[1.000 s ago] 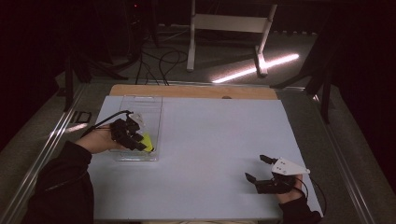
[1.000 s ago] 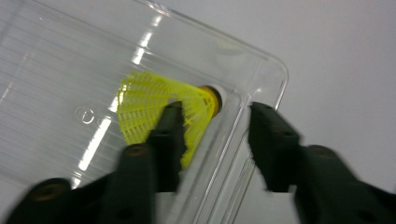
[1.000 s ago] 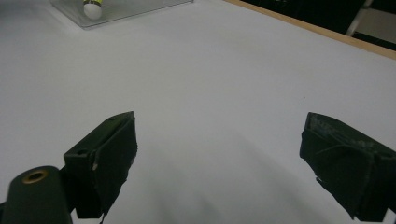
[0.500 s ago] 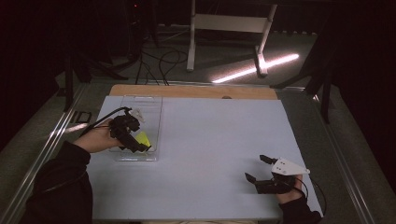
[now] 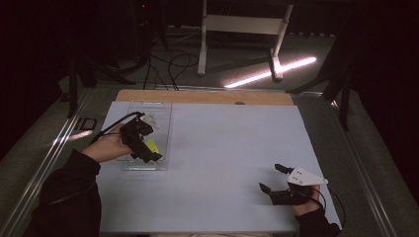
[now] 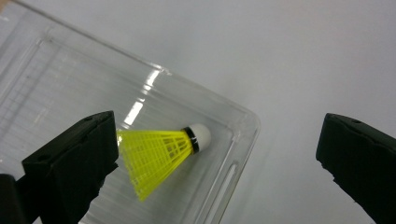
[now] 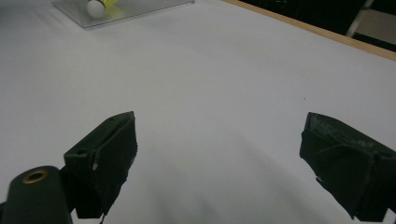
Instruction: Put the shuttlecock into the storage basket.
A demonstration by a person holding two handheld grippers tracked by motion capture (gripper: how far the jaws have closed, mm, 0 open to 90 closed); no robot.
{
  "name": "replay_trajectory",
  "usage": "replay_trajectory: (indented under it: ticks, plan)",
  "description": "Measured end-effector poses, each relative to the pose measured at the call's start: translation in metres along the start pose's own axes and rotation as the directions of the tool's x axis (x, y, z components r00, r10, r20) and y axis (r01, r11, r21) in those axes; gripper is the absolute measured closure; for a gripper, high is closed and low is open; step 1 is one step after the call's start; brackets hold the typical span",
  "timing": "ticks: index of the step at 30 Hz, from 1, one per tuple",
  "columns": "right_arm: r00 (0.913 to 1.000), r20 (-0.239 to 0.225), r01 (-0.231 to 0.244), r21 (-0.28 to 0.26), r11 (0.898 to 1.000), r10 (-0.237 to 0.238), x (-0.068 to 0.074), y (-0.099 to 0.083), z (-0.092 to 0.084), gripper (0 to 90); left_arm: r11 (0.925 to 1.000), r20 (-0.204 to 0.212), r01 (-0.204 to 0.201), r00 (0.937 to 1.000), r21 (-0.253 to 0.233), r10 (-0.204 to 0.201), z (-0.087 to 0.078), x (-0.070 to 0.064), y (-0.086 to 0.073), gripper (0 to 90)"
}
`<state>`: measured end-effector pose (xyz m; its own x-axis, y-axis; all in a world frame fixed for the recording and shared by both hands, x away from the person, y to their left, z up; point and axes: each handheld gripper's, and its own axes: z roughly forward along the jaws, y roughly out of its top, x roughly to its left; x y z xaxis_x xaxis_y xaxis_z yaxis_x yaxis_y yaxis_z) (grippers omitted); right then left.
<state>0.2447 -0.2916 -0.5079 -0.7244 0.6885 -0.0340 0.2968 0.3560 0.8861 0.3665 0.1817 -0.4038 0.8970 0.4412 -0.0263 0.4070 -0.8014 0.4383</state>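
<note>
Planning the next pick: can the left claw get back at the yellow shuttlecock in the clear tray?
Probably yes: the left claw hangs open above the shuttlecock, which lies free in the open-topped tray.

Black sleeves; each black gripper (image 5: 148, 154) trails a black cable.

- White table sheet (image 5: 222, 148) lay flat; wooden edge strip (image 5: 207, 97) ran along its far side.
- White stand frame (image 5: 242, 29) and a lit floor streak (image 5: 269, 74) sat beyond.

Between clear tray (image 5: 163, 111) and right claw (image 5: 275, 178), bare white mat (image 5: 222, 148) allows passage.
</note>
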Motion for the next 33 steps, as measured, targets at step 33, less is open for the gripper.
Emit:
replay_trajectory:
  ticks: [33]
  plan:
    - [1.0000, -0.006, -0.002, 0.001, 1.000, 0.002, 0.000, 0.000, -0.001, 11.3, 0.9911, 0.079, -0.120, 0.9890, -0.056, 0.125, 0.033, -0.041, 0.058, 0.0]
